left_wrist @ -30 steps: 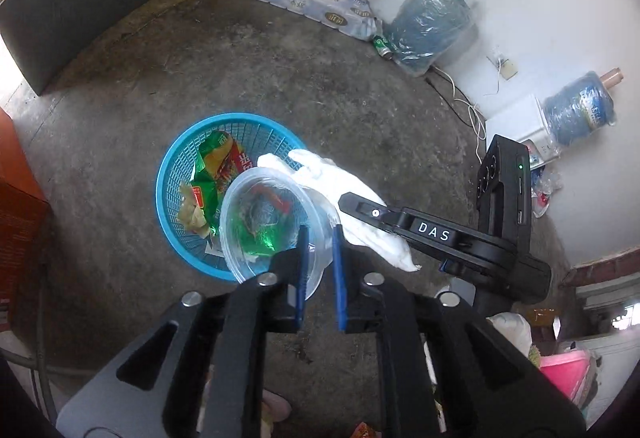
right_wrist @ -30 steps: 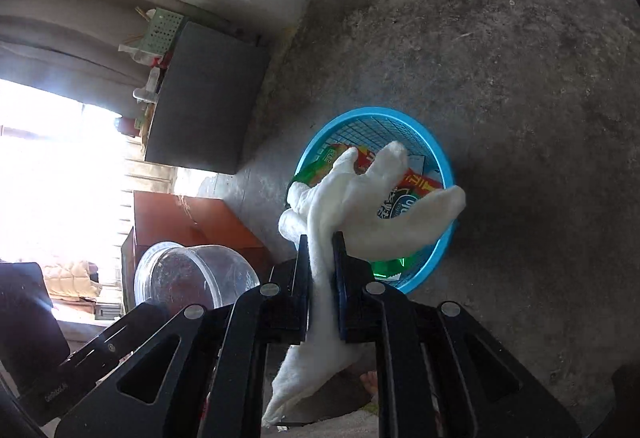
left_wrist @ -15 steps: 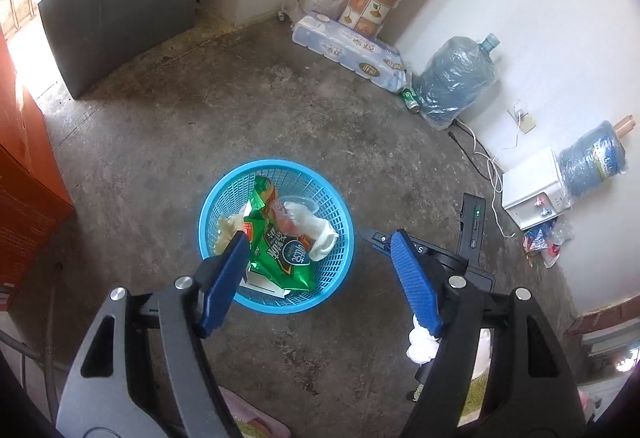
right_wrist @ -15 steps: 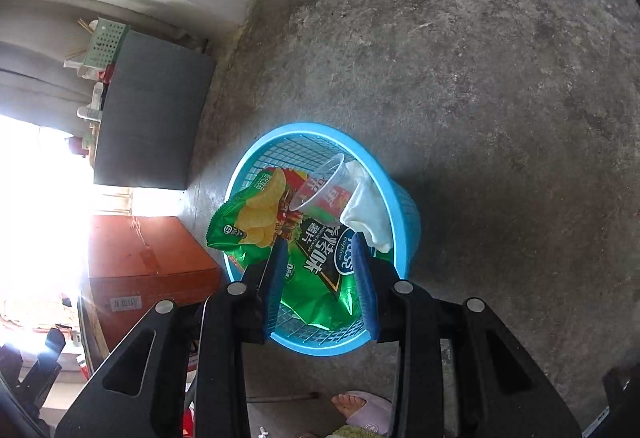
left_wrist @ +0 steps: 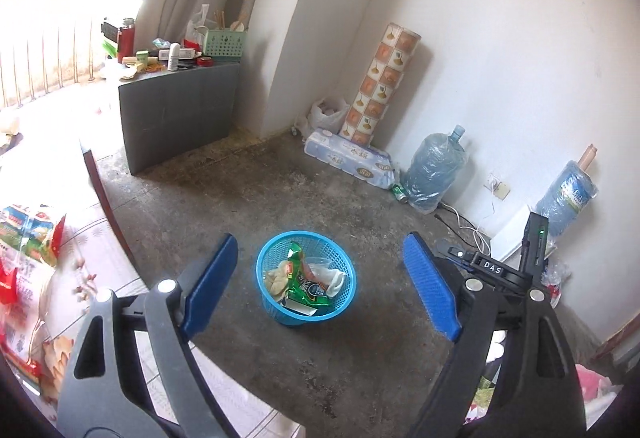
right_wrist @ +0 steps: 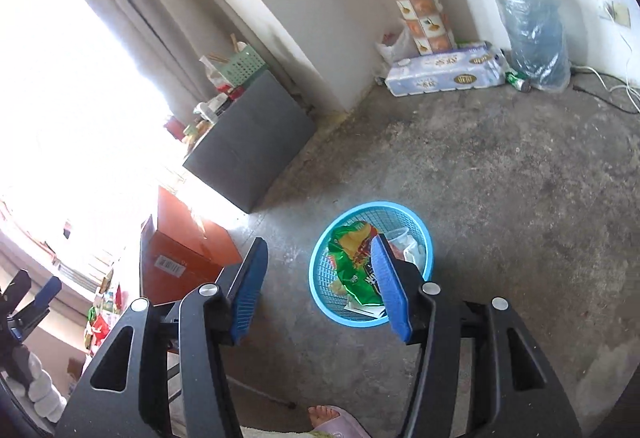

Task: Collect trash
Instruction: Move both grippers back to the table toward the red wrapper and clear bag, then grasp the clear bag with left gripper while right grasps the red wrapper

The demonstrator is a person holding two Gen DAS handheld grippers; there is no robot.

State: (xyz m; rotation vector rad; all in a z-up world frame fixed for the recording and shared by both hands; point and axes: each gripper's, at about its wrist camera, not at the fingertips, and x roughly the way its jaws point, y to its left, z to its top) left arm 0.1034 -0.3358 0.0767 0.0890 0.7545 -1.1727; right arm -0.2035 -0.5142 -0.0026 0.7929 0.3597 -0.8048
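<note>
Jaws of the left gripper (left_wrist: 320,286) and right gripper (right_wrist: 318,290) have just been opening and stand apart, empty; blue basket (left_wrist: 347,284) sits below them, so aim next for snack bags (left_wrist: 28,238) outside the left jaw.

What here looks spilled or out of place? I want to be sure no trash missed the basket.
Nothing has spilled around the blue basket; the chip bag, clear cup and white cloth lie inside it. One stray: a green can lying on its side on the floor beside the wrapped water jug.

One blue basket (left_wrist: 306,314), two water jugs (left_wrist: 434,170), one tissue pack (left_wrist: 348,158), one green crate (left_wrist: 224,44)
</note>
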